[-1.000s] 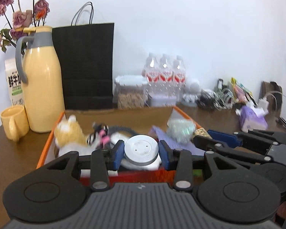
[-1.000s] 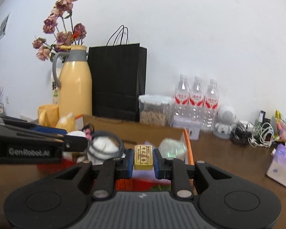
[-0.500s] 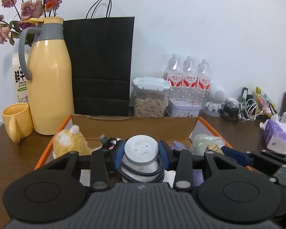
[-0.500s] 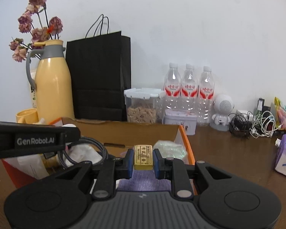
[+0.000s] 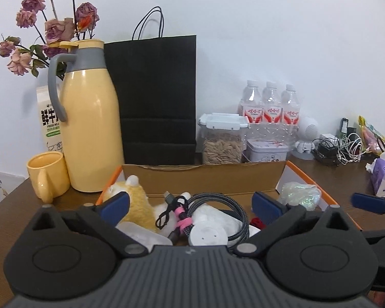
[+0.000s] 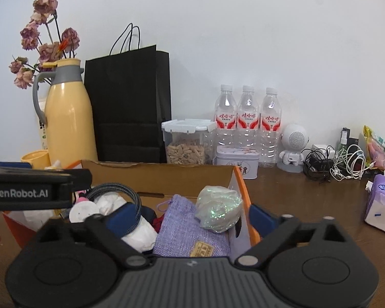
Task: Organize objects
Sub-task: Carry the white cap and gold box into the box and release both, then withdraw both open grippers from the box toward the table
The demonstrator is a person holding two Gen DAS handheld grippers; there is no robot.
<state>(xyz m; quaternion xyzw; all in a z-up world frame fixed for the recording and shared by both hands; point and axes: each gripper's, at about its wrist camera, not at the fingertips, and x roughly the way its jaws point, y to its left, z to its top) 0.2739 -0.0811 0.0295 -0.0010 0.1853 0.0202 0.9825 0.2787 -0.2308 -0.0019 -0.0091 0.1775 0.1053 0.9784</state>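
Hovering over the box, both your tools stand released.
Left tool, right tool: jaws just opened; charger and gold bar lie loose.

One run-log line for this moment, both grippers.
left gripper: just opened, charger puck in box | right gripper: just opened, gold bar on purple pouch

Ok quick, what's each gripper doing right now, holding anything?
Left gripper: jaws just opened, wide, holding nothing; white round charger lies in the box.
Right gripper: jaws just opened, wide, holding nothing; gold bar lies on purple pouch.
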